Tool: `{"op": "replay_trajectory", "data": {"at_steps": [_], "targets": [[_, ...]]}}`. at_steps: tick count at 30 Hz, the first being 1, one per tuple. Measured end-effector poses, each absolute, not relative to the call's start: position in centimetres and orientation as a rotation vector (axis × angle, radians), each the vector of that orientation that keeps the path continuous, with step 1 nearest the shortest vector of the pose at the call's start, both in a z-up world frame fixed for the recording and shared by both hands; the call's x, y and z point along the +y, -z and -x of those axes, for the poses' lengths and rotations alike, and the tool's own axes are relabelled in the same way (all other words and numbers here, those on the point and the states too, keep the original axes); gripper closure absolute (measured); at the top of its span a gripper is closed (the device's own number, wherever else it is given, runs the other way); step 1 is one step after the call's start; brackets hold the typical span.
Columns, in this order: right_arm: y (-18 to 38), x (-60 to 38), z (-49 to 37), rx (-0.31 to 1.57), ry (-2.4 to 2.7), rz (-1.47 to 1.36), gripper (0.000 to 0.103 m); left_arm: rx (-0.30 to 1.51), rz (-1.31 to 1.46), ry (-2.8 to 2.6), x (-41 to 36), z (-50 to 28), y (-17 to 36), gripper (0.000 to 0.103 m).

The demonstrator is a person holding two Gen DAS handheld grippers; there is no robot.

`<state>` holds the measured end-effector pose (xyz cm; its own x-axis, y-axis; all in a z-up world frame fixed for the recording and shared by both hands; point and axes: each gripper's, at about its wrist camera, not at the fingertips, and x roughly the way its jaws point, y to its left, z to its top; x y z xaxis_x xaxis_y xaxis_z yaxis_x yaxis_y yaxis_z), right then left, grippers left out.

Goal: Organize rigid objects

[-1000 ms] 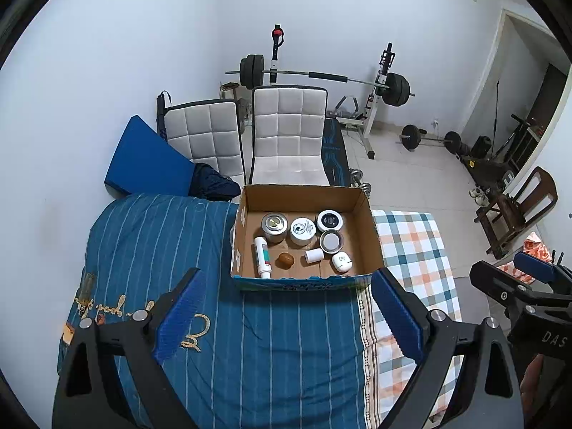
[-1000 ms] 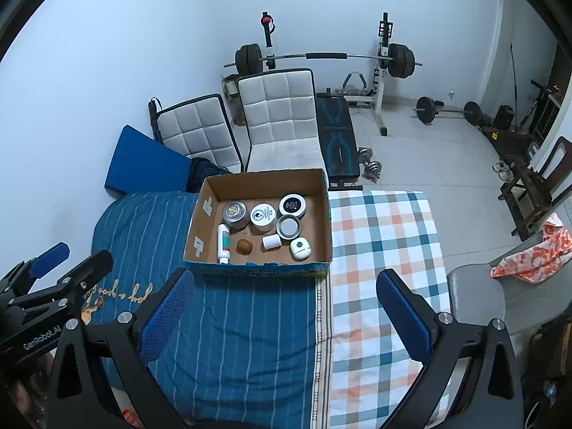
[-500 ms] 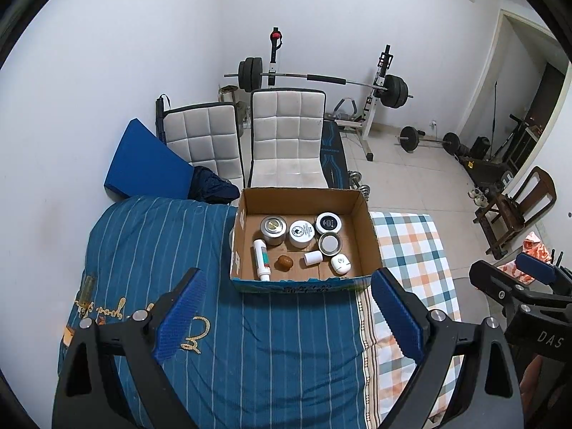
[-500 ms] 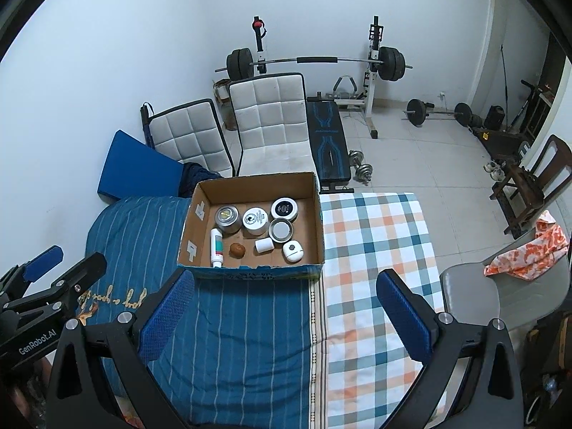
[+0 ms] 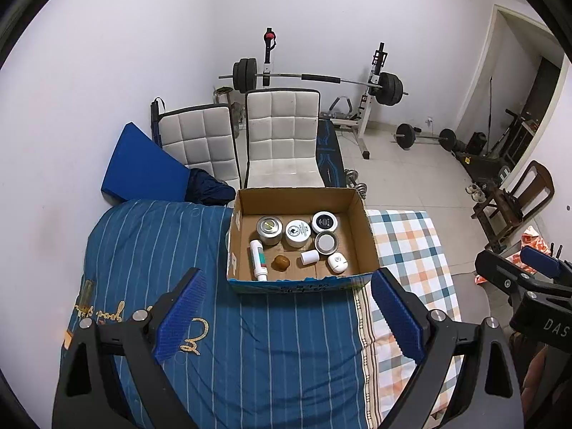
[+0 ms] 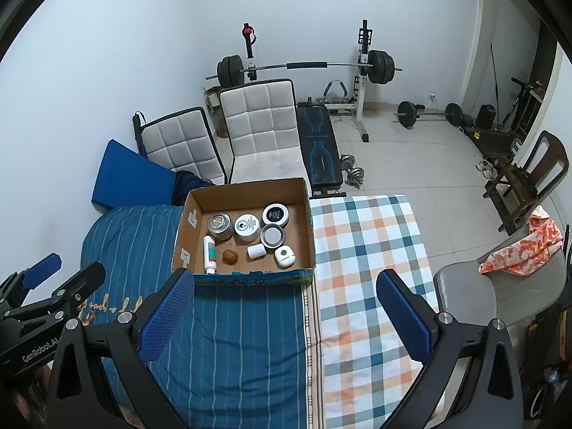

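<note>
At the centre of both views: an open cardboard box (image 5: 368, 236) (image 6: 310, 228) sits on the bed, straddling the seam between two covers.
Far left, right wrist view only: the left gripper (image 6: 62, 273) comes in from the lower left edge, seen side-on.
Left half of the bed: a blue striped cover (image 5: 150, 250) (image 6: 125, 243) with gold lettering.
Left gripper, own view: blue pads (image 5: 180, 312) spread wide at the bottom of the frame, nothing between them, hovering over the striped cover short of the box.
Box, back row from the left: a silver tin (image 5: 270, 228) (image 6: 220, 224), a white-lidded jar (image 5: 297, 232) (image 6: 247, 226), a black-lidded jar (image 5: 324, 221) (image 6: 275, 214).
Box, front row from the left: a white tube (image 5: 258, 259) (image 6: 209, 253) lying lengthwise, a small brown ball (image 5: 280, 262) (image 6: 230, 256), a white cylinder (image 5: 309, 256) (image 6: 256, 251) on its side, a grey-lidded tin (image 5: 326, 242) (image 6: 272, 235) just behind it, a white case (image 5: 337, 262) (image 6: 285, 256) in the near right corner.
Right gripper, own view: pads (image 6: 405, 325) released and wide apart, empty, over the seam and the checked part.
Right half of the bed: a checked cover (image 5: 404, 236) (image 6: 368, 250), much broader in the right wrist view.
Right edge, left wrist view only: the right gripper (image 5: 529, 271) juts in from lower right.
Right edge, right wrist view only: a grey chair (image 6: 464, 293) with an orange patterned cloth (image 6: 525, 246) on it, shown in full.
</note>
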<state>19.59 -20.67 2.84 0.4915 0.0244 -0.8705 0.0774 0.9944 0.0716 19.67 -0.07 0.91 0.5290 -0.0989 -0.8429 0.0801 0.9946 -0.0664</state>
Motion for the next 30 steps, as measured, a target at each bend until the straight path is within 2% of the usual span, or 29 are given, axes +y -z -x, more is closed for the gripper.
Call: {"op": "replay_trajectory", "data": {"at_steps": [30], "targets": [[-3.64, -21.38, -19.27, 1.043, 0.057, -0.106, 0.0, 0.992, 0.02, 0.125, -0.57, -19.72, -1.05, 0.008]]}}
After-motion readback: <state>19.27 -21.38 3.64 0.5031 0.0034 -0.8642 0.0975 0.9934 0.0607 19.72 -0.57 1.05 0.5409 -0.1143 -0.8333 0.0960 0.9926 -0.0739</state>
